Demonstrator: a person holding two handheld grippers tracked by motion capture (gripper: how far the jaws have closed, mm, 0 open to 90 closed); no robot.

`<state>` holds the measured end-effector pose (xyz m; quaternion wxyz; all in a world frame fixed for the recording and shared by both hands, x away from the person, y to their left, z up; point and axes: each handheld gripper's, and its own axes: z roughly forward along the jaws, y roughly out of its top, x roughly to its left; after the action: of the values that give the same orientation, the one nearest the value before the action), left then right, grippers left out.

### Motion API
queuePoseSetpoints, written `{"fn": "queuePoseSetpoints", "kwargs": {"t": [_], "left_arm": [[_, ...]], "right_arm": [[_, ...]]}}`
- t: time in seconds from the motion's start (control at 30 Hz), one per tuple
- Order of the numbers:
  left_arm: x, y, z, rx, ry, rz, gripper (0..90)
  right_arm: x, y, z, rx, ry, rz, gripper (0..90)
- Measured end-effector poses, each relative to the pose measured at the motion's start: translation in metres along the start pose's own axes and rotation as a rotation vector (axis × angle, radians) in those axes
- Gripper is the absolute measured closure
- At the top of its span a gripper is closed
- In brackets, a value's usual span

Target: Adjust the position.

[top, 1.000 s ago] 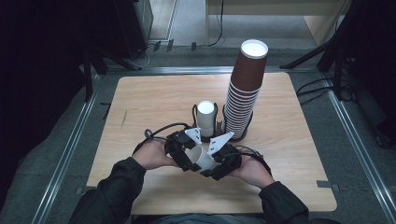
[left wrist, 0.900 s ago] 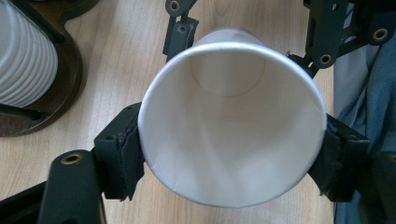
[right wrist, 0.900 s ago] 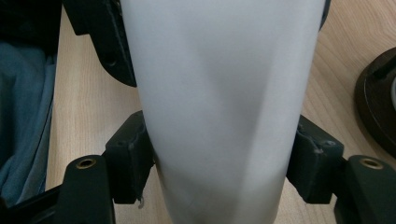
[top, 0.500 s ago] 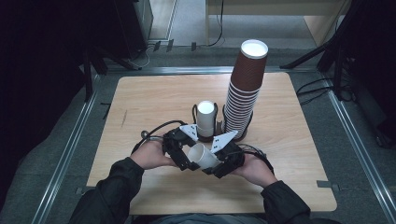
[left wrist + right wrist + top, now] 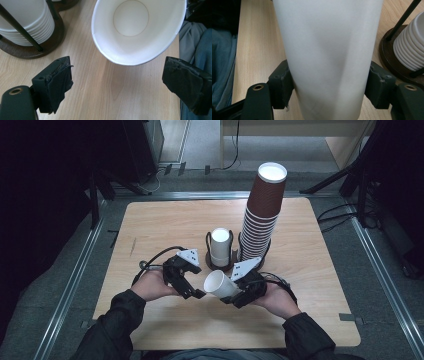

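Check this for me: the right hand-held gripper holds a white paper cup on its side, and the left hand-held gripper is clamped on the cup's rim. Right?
Not quite. The right hand-held gripper does hold the white paper cup on its side, but the left hand-held gripper is open, its jaws apart and off the rim, as the left gripper view shows.
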<state>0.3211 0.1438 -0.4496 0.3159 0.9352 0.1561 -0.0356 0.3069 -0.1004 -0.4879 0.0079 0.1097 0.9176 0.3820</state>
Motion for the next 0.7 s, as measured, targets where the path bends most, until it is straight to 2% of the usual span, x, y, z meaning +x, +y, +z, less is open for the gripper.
{"fn": "queuePoseSetpoints", "kwargs": {"t": [0.2,0.3,0.37,0.5,0.57,0.67,0.7], "left_arm": [[0.000,-0.002,0.000,-0.051,-0.005,-0.004,8.7],[0.000,-0.002,0.004,-0.081,-0.029,-0.017,8.2],[0.000,-0.001,0.005,-0.082,-0.032,-0.016,8.2],[-0.001,0.002,0.007,-0.103,-0.043,-0.035,7.5],[-0.002,0.004,0.008,-0.129,-0.052,-0.041,6.9],[-0.005,0.008,0.008,-0.177,-0.045,-0.040,6.8],[-0.005,0.008,0.008,-0.177,-0.045,-0.040,6.8]], "right_arm": [[0.000,0.000,-0.001,-0.006,-0.002,-0.005,32.4],[-0.001,0.000,-0.002,-0.017,-0.002,-0.003,32.3],[0.000,0.000,-0.003,-0.018,0.001,0.004,32.3],[-0.001,0.001,-0.005,-0.052,0.012,0.006,32.3],[-0.001,0.001,-0.007,-0.074,0.034,0.035,32.3],[-0.002,0.001,-0.010,-0.095,0.040,0.043,32.3],[-0.002,0.001,-0.010,-0.095,0.040,0.043,32.3]]}}
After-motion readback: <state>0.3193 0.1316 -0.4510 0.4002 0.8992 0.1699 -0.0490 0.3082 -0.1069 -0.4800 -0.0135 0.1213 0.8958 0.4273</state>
